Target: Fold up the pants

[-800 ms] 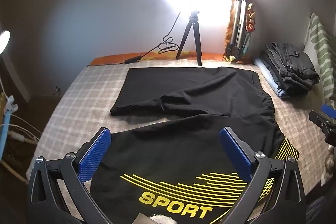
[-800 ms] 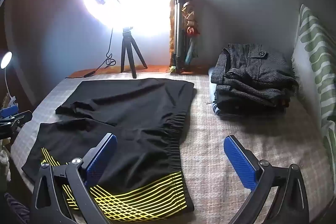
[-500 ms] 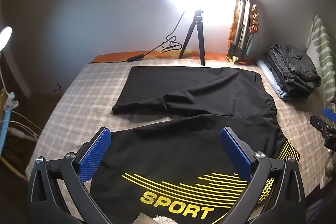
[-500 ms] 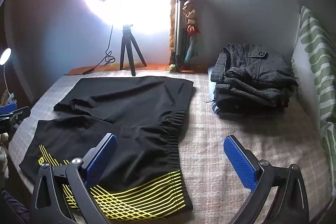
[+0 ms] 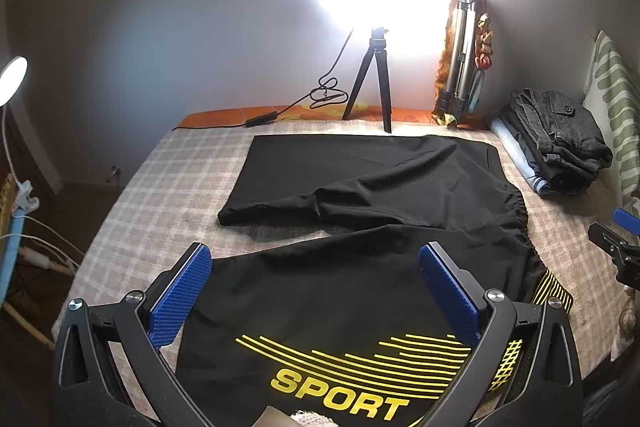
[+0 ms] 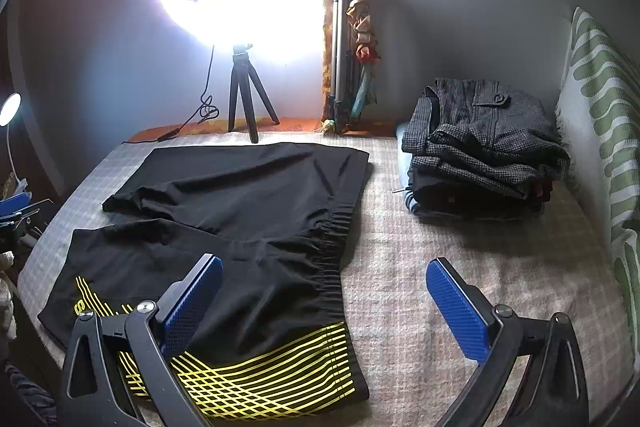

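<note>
Black sport shorts [image 5: 360,195] with yellow stripes and the word SPORT lie spread flat on the checked bed cover [image 5: 168,179], both legs pointing left. They also show in the right wrist view [image 6: 248,211], elastic waistband to the right. My left gripper [image 5: 316,287] is open and empty, hovering above the near leg's hem. My right gripper [image 6: 324,303] is open and empty, above the near waistband corner; its left finger [image 6: 192,303] is over the fabric, its right finger [image 6: 456,307] over bare cover. Each gripper shows at the edge of the other view.
A pile of folded dark clothes [image 6: 484,151] sits at the back right of the bed beside a green-and-white striped pillow [image 6: 600,115]. A ring light on a small tripod [image 6: 244,103] and a folded tripod [image 6: 340,67] stand against the back wall. A desk lamp [image 5: 12,79] is at left.
Both grippers have drifted slightly back and to the left, so the scene shifts a little right in view. The shorts lie unchanged and both grippers stay open.
</note>
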Demonstrator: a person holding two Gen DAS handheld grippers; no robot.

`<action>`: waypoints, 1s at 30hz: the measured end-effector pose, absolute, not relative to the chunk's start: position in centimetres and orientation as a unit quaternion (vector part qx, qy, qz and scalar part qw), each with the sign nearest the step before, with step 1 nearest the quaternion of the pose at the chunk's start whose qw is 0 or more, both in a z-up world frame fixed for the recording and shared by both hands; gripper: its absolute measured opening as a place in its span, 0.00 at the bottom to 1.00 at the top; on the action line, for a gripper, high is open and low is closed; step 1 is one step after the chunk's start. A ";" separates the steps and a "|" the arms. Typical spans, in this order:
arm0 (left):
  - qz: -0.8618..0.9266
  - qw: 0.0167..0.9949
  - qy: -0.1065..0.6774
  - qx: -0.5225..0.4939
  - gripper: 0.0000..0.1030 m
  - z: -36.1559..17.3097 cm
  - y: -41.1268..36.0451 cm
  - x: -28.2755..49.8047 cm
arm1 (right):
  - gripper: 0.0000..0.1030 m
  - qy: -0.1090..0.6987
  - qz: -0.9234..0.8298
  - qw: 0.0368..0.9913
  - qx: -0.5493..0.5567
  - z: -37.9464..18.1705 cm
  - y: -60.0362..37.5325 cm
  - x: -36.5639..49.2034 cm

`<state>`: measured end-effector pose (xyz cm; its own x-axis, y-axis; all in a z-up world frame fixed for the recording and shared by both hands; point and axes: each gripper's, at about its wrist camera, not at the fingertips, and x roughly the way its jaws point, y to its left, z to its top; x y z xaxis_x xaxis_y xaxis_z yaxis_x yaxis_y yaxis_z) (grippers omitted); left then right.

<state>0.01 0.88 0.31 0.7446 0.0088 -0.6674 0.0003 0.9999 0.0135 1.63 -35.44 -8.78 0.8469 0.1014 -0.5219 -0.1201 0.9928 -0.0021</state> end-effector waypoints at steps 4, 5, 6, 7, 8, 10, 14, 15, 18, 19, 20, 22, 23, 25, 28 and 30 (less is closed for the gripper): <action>0.003 0.935 0.356 0.007 1.00 0.3 0.8 0.0 | 1.00 0.270 0.058 0.961 -0.017 -8.9 -35.5 1.6; 0.004 0.935 0.356 0.007 1.00 0.3 0.8 0.0 | 1.00 0.271 0.058 0.961 -0.018 -8.9 -35.5 1.6; 0.003 0.935 0.356 0.008 1.00 0.3 0.8 0.0 | 1.00 0.271 0.058 0.961 -0.018 -8.8 -35.5 1.7; 0.003 0.934 0.356 0.008 1.00 0.3 0.8 0.0 | 1.00 0.271 0.058 0.961 -0.018 -8.9 -35.5 1.7; 0.004 0.934 0.356 0.007 1.00 0.3 0.8 -0.1 | 1.00 0.271 0.058 0.961 -0.018 -8.9 -35.4 1.7; 0.004 0.934 0.356 0.007 1.00 0.3 0.8 0.0 | 1.00 0.271 0.057 0.961 -0.018 -8.9 -35.5 1.7; 0.006 0.934 0.357 0.005 1.00 0.3 0.8 0.0 | 1.00 0.274 0.057 0.960 -0.016 -9.0 -35.6 1.7; 0.006 0.934 0.357 0.005 1.00 0.3 0.8 0.0 | 1.00 0.274 0.057 0.960 -0.016 -9.0 -35.6 1.7; 0.007 0.934 0.356 0.005 1.00 0.3 0.8 0.0 | 1.00 0.274 0.057 0.960 -0.016 -9.0 -35.6 1.7; 0.007 0.934 0.356 0.005 1.00 0.3 0.8 0.0 | 0.99 0.274 0.057 0.960 -0.016 -9.0 -35.7 1.7; 0.007 0.934 0.356 0.005 1.00 0.3 0.8 0.1 | 0.99 0.274 0.057 0.960 -0.016 -9.0 -35.7 1.7; 0.007 0.934 0.357 0.006 1.00 0.3 0.8 0.0 | 0.99 0.274 0.057 0.960 -0.016 -9.0 -35.6 1.7; 0.007 0.934 0.357 0.005 1.00 0.3 0.8 0.0 | 0.99 0.275 0.057 0.960 -0.016 -9.0 -35.7 1.7; 0.007 0.934 0.356 0.006 1.00 0.3 0.8 0.0 | 0.99 0.275 0.058 0.960 -0.016 -9.0 -35.6 1.8; 0.008 0.934 0.356 0.007 1.00 0.3 0.8 0.0 | 0.98 0.275 0.058 0.960 -0.016 -9.1 -35.6 1.8; 0.008 0.935 0.355 0.007 1.00 0.3 0.8 0.0 | 0.98 0.275 0.059 0.959 -0.016 -9.1 -35.6 1.8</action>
<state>-0.04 0.77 0.26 0.7474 0.0210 -0.6640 -0.0106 0.9997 0.0197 1.82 -35.59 -9.08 0.8415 0.1040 -0.5301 -0.1214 0.9926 0.0021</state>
